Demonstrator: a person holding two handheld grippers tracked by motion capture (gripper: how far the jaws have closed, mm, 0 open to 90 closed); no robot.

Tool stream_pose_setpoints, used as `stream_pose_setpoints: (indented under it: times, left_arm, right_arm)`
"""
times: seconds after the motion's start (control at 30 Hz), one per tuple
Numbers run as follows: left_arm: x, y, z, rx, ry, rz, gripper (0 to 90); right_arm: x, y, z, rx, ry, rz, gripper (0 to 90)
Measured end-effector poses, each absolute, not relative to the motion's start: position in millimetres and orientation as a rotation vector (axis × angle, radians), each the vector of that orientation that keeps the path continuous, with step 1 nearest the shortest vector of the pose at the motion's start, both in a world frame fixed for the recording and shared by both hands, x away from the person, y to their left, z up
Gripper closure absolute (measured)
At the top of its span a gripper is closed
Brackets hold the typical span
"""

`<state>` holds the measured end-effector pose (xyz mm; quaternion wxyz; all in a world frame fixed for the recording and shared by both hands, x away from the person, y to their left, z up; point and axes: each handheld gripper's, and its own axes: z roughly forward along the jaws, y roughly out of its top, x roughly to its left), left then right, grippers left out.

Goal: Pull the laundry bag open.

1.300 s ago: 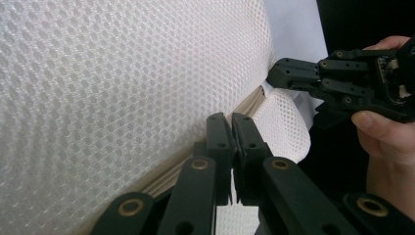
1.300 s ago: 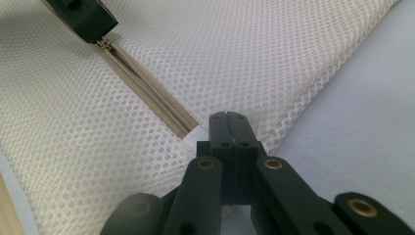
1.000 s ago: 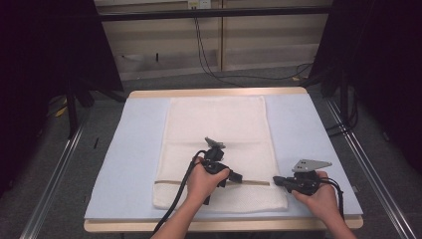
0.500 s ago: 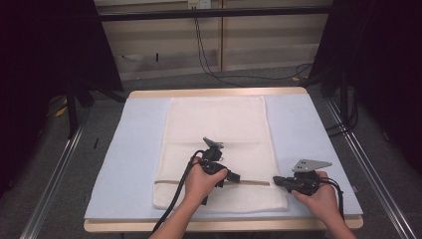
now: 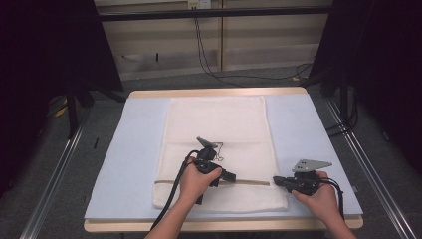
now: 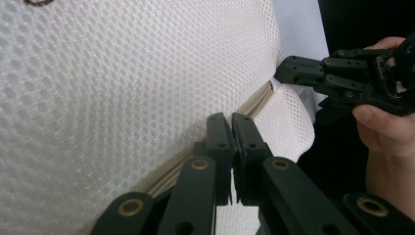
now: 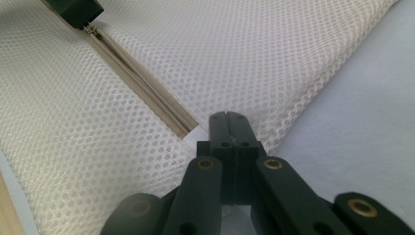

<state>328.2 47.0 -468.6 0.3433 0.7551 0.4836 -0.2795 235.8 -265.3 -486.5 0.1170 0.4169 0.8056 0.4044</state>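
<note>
- One white mesh zippered laundry bag (image 5: 219, 144) lies flat at the centre of one pale blue table mat (image 5: 134, 149).
- One beige zipper (image 7: 142, 83) crosses the bag's near end, from 9 o'clock towards 3 o'clock.
- Two black grippers: the left gripper (image 6: 232, 128), jaws together on the zipper line mid-bag; whether they pinch the pull, I cannot tell.
- The right gripper (image 7: 229, 120) sits at 4 o'clock, jaws clamped on the bag's edge at the zipper's end.

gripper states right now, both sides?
Left gripper: shut on the zipper of the mesh bag.
Right gripper: shut on the mesh bag's edge at the zipper's end.
</note>
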Motion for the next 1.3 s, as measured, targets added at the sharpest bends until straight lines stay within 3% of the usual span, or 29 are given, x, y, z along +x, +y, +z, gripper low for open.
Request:
stream_pose_setpoints:
  times: [0.23, 1.3]
  left_arm:
    - [328, 47, -467, 2.009, 1.252, -0.665, 87.4]
    - [329, 58, -465, 1.993, 1.249, -0.686, 87.4]
  right_arm:
    - [236, -265, -487, 1.222, 2.357, 1.183, 90.0]
    - [236, -265, -487, 1.230, 2.358, 1.186, 90.0]
